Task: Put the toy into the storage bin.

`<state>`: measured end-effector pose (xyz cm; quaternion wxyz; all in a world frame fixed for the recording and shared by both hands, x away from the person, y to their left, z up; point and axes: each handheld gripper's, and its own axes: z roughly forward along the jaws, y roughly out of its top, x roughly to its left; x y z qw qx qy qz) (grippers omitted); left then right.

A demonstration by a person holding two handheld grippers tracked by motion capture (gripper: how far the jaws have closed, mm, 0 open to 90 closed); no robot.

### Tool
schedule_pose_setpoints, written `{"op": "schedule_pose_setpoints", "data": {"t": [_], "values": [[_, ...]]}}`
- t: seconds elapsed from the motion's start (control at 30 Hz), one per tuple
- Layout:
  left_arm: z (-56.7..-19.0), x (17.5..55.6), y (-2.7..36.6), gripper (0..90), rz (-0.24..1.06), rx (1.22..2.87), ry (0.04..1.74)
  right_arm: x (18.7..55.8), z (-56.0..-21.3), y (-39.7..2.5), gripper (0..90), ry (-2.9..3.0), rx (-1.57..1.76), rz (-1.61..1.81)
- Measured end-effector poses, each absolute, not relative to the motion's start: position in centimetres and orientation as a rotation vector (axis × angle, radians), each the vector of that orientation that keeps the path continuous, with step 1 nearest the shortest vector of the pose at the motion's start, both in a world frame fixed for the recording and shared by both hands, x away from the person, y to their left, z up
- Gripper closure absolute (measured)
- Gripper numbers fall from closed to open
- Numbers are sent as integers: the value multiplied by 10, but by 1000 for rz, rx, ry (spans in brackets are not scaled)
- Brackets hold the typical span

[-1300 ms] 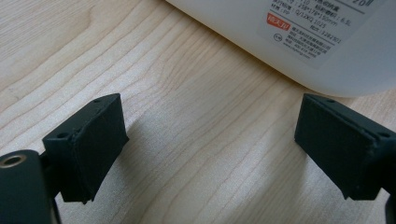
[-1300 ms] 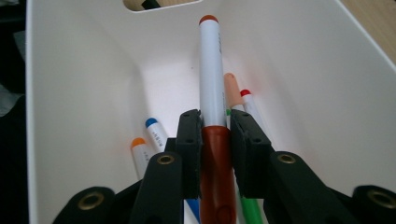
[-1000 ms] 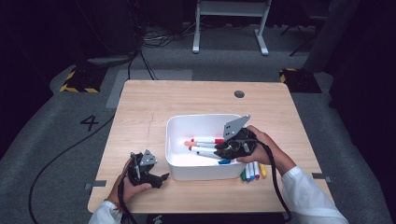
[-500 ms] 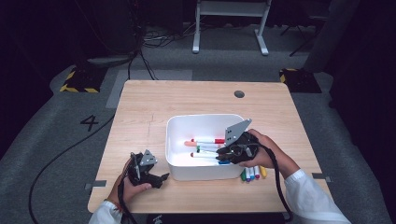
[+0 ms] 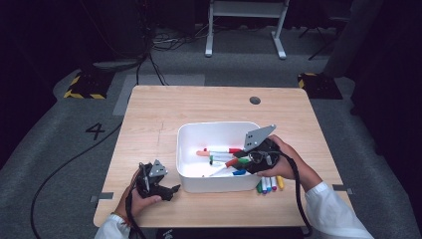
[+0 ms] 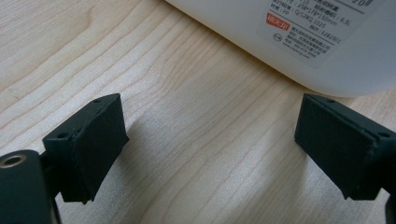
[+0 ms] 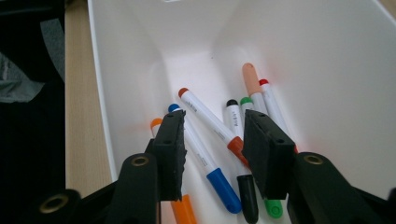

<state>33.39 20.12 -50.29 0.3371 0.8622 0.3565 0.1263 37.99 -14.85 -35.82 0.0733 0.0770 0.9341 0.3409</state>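
A white bin (image 5: 219,185) sits mid-table with several markers (image 5: 221,151) lying in it. My right gripper (image 5: 245,162) hovers over the bin's right side, open, with nothing gripped. Along its jaws (image 7: 212,123) I look down on a red-capped marker (image 7: 208,119), a blue-capped one (image 7: 223,184), an orange one (image 7: 183,209) and a peach one (image 7: 252,80) on the bin floor (image 7: 196,70). My left gripper (image 5: 168,189) rests on the table by the bin's front-left corner, open (image 6: 210,116) over bare wood, facing the bin's labelled wall (image 6: 327,51).
Several more markers (image 5: 268,184) lie side by side on the wooden table (image 5: 149,124) just right of the bin's front corner, under my right hand. A round hole (image 5: 255,100) marks the far table edge. Cables trail from both grippers.
My right gripper has sunk slightly toward the bin, and a red-capped marker now lies slanted in the bin below it. The left gripper has stayed put.
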Motion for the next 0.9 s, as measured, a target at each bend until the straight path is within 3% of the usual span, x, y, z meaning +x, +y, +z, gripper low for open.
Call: {"op": "schedule_pose_setpoints", "data": {"t": [0.23,0.47,0.73,0.9], "values": [[-503,334,201,91,329,2247,929,379,-347,-170,531,2717,320,1076],[-503,334,201,91,329,2247,929,370,-330,-199,415,2587,421,1136],[-503,334,201,91,329,2247,930,356,-323,-240,397,2479,501,1165],[-503,334,201,91,328,2248,929,348,-336,-263,395,2447,584,1131]]}}
